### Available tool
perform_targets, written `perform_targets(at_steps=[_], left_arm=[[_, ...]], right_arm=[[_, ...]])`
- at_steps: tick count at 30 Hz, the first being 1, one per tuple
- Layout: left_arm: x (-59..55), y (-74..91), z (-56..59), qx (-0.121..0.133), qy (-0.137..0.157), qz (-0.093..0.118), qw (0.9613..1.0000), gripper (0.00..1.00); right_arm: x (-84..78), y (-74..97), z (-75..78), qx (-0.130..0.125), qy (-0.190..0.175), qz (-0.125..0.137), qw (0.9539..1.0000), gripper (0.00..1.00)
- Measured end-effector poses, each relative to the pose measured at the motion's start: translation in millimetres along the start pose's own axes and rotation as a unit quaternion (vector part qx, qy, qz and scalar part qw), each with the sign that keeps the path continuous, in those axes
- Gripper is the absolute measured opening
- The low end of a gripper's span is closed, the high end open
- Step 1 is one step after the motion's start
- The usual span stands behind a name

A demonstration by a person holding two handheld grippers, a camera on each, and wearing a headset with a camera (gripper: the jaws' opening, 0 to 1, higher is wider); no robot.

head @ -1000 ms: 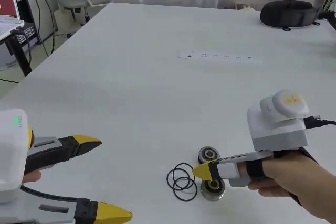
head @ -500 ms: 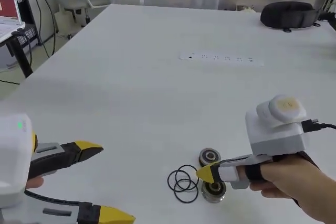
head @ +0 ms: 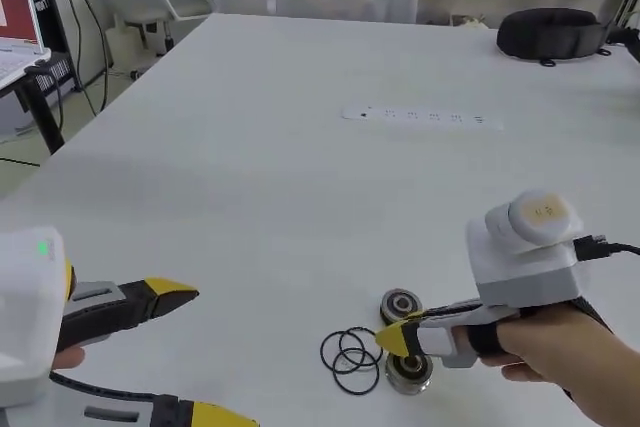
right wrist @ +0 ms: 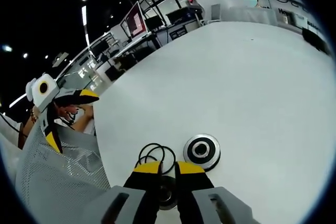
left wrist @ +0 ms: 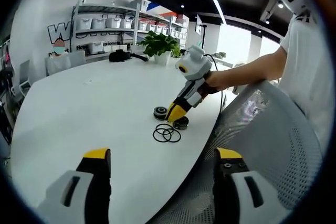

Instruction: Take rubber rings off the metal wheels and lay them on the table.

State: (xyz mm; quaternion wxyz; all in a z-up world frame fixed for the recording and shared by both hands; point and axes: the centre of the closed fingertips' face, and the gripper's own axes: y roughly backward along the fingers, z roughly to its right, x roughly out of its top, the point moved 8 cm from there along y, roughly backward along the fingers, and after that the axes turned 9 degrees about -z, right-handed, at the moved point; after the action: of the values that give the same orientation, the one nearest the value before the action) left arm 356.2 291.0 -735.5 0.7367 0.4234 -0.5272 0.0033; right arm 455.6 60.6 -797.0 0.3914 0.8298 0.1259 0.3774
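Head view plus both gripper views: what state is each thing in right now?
Left tool: open wide, holding nothing.
Right tool: shut, tips at the near wheel.
Near wheel: flat on the table, under those tips.
Far wheel: flat on the table, untouched.
Rubber rings: loose, overlapping, beside the wheels.

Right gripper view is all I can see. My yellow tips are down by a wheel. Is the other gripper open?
Observer: Yes. The left gripper has its jaws wide apart, with nothing between them.
Operator: Is it close to the wheels?
Observer: No. In the head view it sits low at the left of the table, well apart from the far wheel and the near wheel.
Operator: Where are the rings?
Observer: The black rubber rings lie flat in one overlapping bunch beside the near wheel, on the side toward the left gripper.
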Motion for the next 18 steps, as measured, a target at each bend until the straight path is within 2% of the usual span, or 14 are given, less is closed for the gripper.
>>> perform_targets(at_steps=[9,13,18], left_arm=[[-0.7,-0.4,0.0,-0.001,0.0,-0.004,1.0,0.78],[-0.6,-0.5,-0.1,0.0,-0.001,-0.005,1.0,0.78],[-0.3,-0.2,-0.4,0.001,-0.002,-0.004,1.0,0.78]], right_arm=[[7.2,11.8,4.7,0.0,-0.01,0.031,0.9995,0.07],[10.6,19.0,6.8,-0.014,0.003,0.042,0.999,0.09],[15.4,26.5,9.9,-0.013,0.002,0.067,0.9977,0.1]])
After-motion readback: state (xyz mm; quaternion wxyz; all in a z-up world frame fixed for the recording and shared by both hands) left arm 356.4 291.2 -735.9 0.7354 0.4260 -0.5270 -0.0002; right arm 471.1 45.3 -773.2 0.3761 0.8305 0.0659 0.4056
